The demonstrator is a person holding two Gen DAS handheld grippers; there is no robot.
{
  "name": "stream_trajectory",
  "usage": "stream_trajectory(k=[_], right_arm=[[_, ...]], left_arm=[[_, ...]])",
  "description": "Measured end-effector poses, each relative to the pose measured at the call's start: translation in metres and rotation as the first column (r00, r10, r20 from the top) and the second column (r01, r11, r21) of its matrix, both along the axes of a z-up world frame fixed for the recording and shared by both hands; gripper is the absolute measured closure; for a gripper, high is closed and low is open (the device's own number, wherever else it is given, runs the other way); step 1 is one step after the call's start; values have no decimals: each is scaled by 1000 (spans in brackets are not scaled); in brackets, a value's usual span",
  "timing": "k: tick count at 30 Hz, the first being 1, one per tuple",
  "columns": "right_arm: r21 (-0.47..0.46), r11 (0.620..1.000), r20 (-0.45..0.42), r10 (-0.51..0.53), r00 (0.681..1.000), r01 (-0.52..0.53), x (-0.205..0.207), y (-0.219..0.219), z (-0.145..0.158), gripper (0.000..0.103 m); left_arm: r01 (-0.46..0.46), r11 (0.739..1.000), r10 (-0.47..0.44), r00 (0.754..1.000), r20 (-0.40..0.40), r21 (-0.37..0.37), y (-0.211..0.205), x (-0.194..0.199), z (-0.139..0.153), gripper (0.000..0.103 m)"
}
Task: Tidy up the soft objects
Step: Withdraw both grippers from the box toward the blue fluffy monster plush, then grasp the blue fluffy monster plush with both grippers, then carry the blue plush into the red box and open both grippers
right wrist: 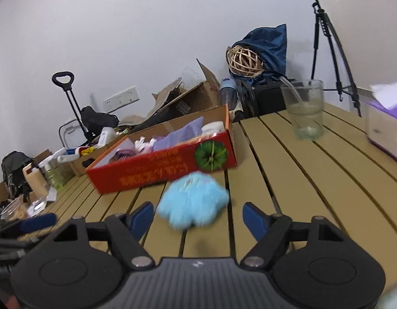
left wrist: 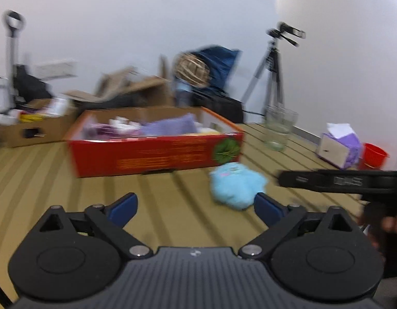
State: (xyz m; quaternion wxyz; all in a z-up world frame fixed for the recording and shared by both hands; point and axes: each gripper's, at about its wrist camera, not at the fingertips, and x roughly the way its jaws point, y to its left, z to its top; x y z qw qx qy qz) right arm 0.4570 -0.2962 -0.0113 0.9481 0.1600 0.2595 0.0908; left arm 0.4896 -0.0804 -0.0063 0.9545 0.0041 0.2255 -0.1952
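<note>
Left gripper spread wide, nothing between the blue pads, hovering low over the slatted table. Right gripper likewise apart and empty, with the light blue plush toy lying just ahead of its fingertips, between them in the right wrist view and untouched. Same toy seen beside the left gripper's right-hand pad, on the table just in front of the red cardboard box. Inside the box, a purple cloth and other soft pieces. Farther right, a clear glass vase and a purple tissue box, well apart from the toy. Behind, a camera tripod against the white wall.
</note>
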Motion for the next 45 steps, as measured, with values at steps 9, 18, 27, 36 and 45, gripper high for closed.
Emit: stream_trajectory(k=[9, 18, 27, 36, 45], right_arm=[[53, 997, -93, 55, 994, -51, 84, -2, -35, 60], [117, 993, -100, 37, 994, -25, 87, 0, -43, 62], [119, 993, -96, 28, 995, -16, 85, 6, -40, 65], [147, 985, 74, 79, 994, -90, -4, 46, 7, 67], [184, 964, 110, 172, 979, -190, -68, 88, 33, 67]], left_arm=[[84, 979, -126, 966, -226, -187, -29, 100, -42, 62], [99, 948, -179, 951, -252, -302, -16, 111, -49, 73], [73, 960, -136, 966, -220, -270, -17, 106, -44, 73], [-15, 925, -21, 996, -91, -379, 37, -10, -1, 74], [-75, 917, 70, 997, -27, -391, 76, -94, 27, 74]])
